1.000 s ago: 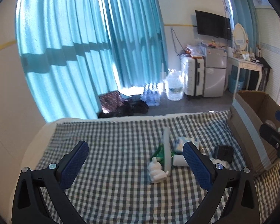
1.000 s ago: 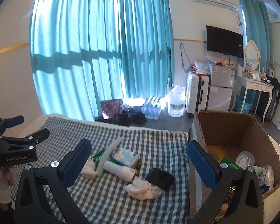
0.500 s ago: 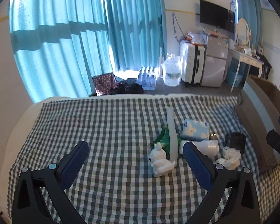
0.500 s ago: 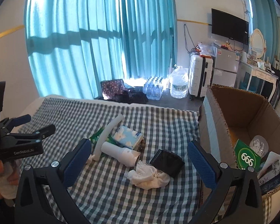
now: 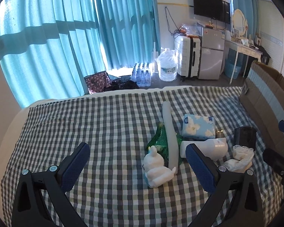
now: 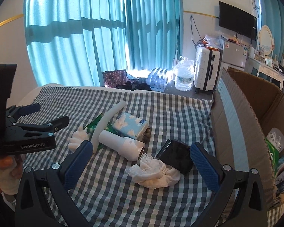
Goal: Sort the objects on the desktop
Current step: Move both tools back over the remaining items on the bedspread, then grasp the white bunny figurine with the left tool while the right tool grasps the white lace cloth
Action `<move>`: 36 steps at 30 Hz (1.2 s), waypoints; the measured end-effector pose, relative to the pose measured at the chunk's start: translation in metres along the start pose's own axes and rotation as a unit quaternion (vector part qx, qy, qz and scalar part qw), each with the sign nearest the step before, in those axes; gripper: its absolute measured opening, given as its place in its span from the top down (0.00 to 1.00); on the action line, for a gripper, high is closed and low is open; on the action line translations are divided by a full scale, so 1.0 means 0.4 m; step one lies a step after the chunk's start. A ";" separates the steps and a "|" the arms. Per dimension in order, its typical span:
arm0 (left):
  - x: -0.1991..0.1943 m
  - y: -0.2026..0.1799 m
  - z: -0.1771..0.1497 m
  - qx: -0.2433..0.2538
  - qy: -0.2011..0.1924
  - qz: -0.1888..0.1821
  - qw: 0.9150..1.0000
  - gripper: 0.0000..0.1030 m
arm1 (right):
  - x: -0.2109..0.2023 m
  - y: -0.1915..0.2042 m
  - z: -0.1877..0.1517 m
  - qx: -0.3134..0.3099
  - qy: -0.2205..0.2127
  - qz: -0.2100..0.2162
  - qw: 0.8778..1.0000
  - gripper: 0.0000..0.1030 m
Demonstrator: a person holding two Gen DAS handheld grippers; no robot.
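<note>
My left hand-held gripper [image 5: 137, 165] hangs released over the checked cloth [image 5: 96, 132] on the bed, its blue pads spread wide with nothing between them. Just ahead of it and a little right lies the white plush toy [image 5: 156, 167], touching the near end of a long pale tube [image 5: 170, 132]. The tube lies across a green packet [image 5: 159, 141]. Right of the tube sits the blue tissue pack [image 5: 198, 126], and in front of that the white bottle [image 5: 208, 147] on its side.

My right hand-held gripper [image 6: 139, 159] is also released, jaws wide apart, nothing held. Between its pads, on the cloth, lies a crumpled white cloth [image 6: 155, 172], touching the black box [image 6: 175, 156] behind it. The bottle's mouth points toward that white cloth. A string of brown beads [image 6: 146, 134] peeks out beside the tissue pack.

The cardboard box [image 6: 246, 113] stands open at the right edge of the bed, with a green packet and other things already inside it. Across the room hang blue curtains [image 6: 85, 28].
</note>
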State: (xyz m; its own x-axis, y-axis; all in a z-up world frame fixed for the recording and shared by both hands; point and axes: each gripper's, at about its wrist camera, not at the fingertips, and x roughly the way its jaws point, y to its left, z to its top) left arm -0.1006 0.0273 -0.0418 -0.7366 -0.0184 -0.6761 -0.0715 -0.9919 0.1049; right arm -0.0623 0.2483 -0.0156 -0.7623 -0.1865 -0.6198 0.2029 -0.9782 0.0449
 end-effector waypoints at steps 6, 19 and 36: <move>0.076 0.006 -0.027 -0.015 0.038 -0.018 0.999 0.00 | 0.041 -0.014 -0.020 0.003 0.020 -0.006 1.000 0.00; 0.172 -0.015 -0.066 -0.015 0.089 -0.009 0.996 0.00 | 0.132 -0.027 -0.065 0.020 0.083 -0.012 0.996 0.00; 0.224 -0.057 -0.109 -0.008 0.114 -0.024 0.993 0.00 | 0.199 -0.036 -0.113 0.024 0.110 -0.049 0.992 0.00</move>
State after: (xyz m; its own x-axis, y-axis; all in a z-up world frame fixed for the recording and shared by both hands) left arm -0.1355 0.0429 -0.1367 -0.5602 0.0028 -0.8284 -0.0908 -0.9942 0.0581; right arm -0.0979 0.2518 -0.1010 -0.6235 -0.0709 -0.7786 0.1014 -0.9948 0.0094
